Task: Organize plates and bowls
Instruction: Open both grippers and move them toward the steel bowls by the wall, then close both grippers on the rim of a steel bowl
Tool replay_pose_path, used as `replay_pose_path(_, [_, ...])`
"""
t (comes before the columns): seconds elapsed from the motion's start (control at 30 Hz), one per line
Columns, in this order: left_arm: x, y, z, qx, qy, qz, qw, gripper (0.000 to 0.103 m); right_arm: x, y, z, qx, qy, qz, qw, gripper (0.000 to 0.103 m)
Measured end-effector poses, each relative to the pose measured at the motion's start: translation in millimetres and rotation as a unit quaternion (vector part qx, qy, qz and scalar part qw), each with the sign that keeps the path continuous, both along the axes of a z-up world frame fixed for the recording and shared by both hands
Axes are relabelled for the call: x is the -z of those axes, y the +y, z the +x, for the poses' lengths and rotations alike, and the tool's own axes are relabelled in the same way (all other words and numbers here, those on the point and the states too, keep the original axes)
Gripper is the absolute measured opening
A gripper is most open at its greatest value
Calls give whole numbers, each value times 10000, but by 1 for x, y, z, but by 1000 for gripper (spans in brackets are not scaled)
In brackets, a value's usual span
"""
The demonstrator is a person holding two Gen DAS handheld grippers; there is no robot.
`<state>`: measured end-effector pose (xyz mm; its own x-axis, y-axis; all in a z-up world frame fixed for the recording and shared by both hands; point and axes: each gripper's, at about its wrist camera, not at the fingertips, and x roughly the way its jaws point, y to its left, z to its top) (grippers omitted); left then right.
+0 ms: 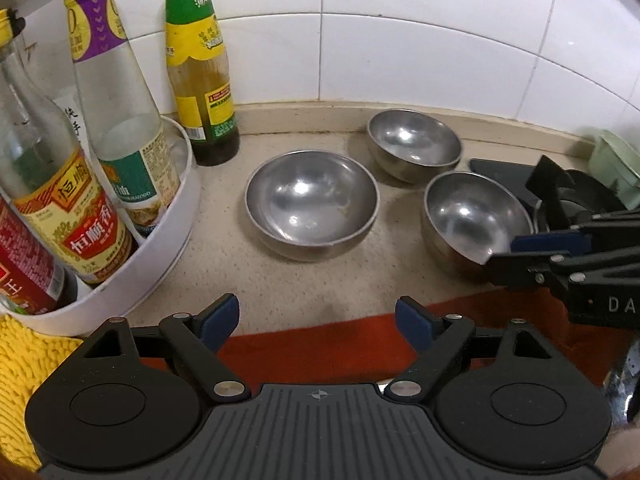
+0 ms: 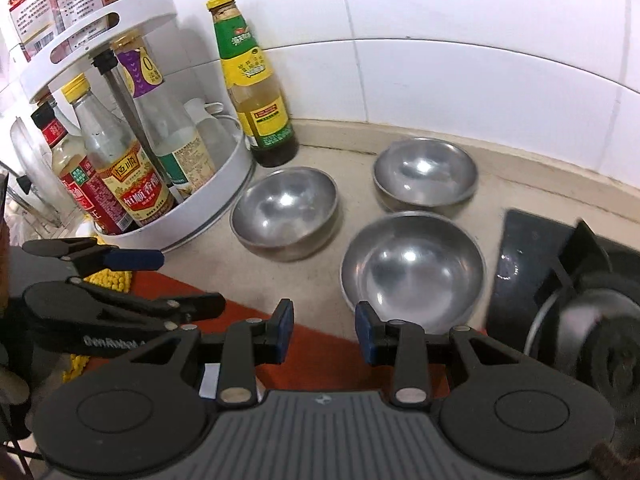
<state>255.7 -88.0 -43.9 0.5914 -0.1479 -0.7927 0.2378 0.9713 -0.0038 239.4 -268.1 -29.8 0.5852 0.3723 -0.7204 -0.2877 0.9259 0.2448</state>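
Just right of the green-labelled bottle, in the left wrist view, three steel bowls stand apart on the beige counter: the wide bowl nearest the bottle, the back bowl further right by the wall, and the near bowl furthest right. The left gripper is spread wide and empty over a red cloth, short of the wide bowl. The right gripper comes in from the far right, its tips overlapping the near bowl's rim; "DA" shows on its body. Left of the bottle a white round rack holds bottles, one labelled "恒顺". A yellow mat lies in front of the rack.

From the right wrist view, the right gripper's jaws stand narrowly apart with only counter and cloth between them, one finger just before the near bowl. Only this view shows the rack's upper tier, above and left of the bottle, with a packet reading "yes!". A dark stove lies far right of the bottle. Writing on the left gripper is too blurred to read.
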Motion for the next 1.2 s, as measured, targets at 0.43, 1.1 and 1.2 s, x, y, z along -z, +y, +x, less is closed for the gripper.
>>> replay_pose_path(0.43, [6, -6, 29, -476, -102, 526, 9974, 93, -3, 18, 73, -519, -28, -7, 9986, 32])
replay_pose_path(1.1, [37, 3, 93, -380, 227, 253, 9987, 91, 50, 44, 163, -570, 878, -165, 9944, 34])
replay_pose_path(1.2, [46, 6, 101, -352, 423, 87, 9984, 75, 59, 46, 168, -567, 1029, -220, 9928, 34])
